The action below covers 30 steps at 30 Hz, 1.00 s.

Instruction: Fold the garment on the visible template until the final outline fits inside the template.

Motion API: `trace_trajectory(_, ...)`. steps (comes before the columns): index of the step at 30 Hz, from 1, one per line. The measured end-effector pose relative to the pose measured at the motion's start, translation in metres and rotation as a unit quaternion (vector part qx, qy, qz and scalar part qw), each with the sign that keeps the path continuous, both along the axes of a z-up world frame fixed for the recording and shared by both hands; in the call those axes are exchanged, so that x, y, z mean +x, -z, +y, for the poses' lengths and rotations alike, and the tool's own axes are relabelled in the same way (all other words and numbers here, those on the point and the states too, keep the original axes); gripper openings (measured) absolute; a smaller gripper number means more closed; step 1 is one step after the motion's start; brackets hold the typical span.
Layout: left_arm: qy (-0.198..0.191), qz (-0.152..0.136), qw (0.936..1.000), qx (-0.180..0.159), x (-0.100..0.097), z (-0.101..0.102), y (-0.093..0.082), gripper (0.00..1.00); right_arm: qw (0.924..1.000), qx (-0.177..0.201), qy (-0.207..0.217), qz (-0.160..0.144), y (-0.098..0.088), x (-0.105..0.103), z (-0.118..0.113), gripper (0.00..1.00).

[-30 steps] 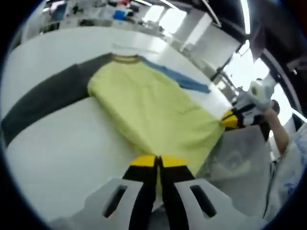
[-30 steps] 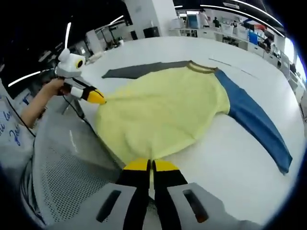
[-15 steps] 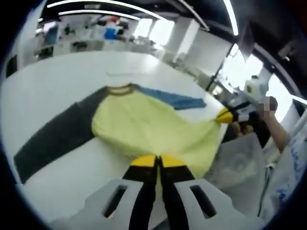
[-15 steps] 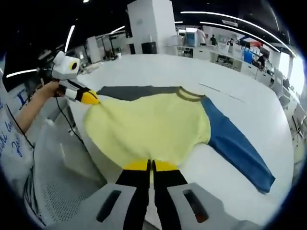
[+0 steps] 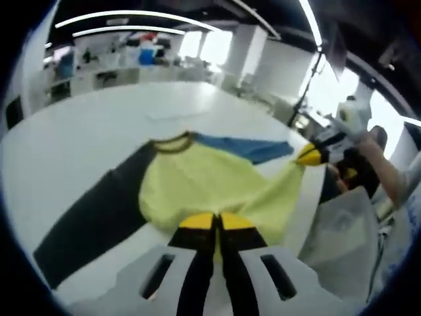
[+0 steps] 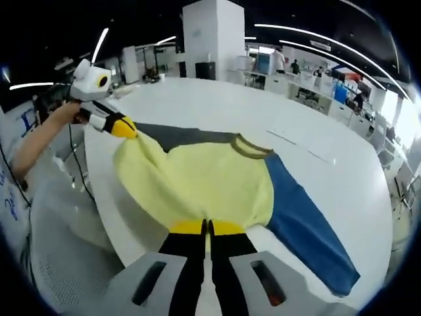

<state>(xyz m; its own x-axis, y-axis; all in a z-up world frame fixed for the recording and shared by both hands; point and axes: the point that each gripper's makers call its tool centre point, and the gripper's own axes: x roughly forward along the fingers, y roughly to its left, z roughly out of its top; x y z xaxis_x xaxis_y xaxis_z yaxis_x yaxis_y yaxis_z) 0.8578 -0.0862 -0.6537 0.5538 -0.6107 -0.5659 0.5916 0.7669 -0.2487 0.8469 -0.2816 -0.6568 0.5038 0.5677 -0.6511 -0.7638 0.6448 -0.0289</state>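
While your left gripper (image 5: 215, 222) and right gripper (image 6: 206, 228) pinch hem of yellow knit sweater (image 5: 210, 187), jaws clamped, right gripper view reveals whole blue sleeve (image 6: 304, 232); left gripper view, whole dark grey sleeve (image 5: 92, 224).

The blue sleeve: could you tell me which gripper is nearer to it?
Right gripper: it grips the hem on the blue sleeve's side. Left gripper grips the hem's far corner, beside the dark sleeve.

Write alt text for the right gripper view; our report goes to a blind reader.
A yellow shirt with one grey sleeve and one blue sleeve lies on a white table, its near hem lifted at two corners. The right claw is shut on one corner at the bottom; the left claw, held by a hand, pinches the other.
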Motion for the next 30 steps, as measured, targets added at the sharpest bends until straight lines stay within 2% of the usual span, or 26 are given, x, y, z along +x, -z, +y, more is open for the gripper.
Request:
trace_trajectory(7,-0.018,0.005,0.9998,0.007,0.029,0.003,0.017,0.0,0.9998,-0.013,0.008,-0.012,0.009,0.028,-0.001,0.02)
trace_trajectory(10,-0.022,0.004,0.9996,0.016,0.037,0.003,0.024,0.0,0.9989,-0.04,0.003,-0.026,0.015,0.035,-0.001,0.02)
trace_trajectory(18,-0.031,0.02,0.999,0.023,0.056,0.003,0.045,0.0,0.999,-0.038,0.013,-0.022,0.035,0.062,-0.001,0.02)
trace_trajectory(30,-0.03,0.033,0.9983,0.037,0.09,0.0,0.062,0.0,0.9976,-0.057,0.021,-0.035,0.051,0.101,-0.004,0.02)
